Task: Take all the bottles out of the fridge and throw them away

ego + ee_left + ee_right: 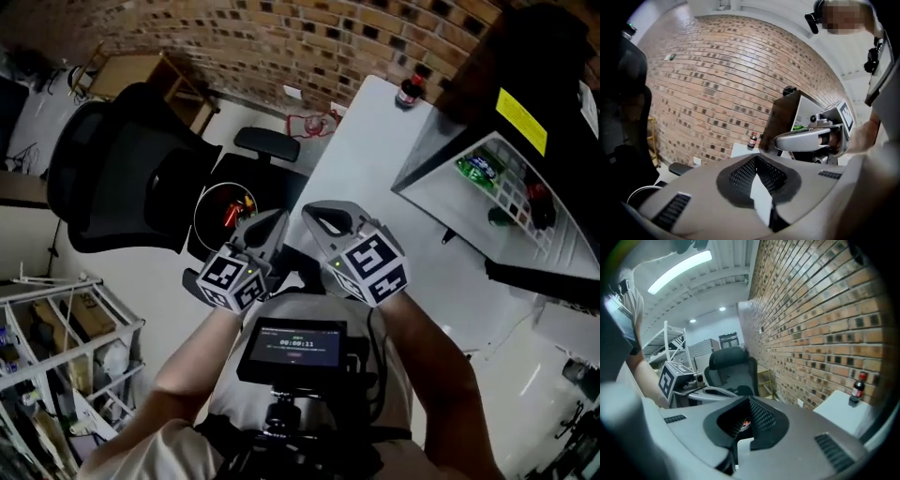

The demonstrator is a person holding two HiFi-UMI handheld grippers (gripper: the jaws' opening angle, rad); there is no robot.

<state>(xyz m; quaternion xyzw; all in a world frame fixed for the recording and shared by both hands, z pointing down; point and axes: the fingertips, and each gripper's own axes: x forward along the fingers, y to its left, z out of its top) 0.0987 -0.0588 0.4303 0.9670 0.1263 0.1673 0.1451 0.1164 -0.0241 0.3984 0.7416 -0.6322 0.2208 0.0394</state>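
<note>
tools [270,230] [323,217]: 2 | chair [122,169]: 1 | bin [199,208]: 1 | fridge [553,56]: 1 | table bottle [410,91]: 1

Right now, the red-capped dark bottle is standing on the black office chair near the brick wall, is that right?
Not quite. The red-capped dark bottle stands on the far end of the white table, not on the black office chair. It is indeed near the brick wall. The head view shows this, and the right gripper view shows the bottle on the table too.
</note>
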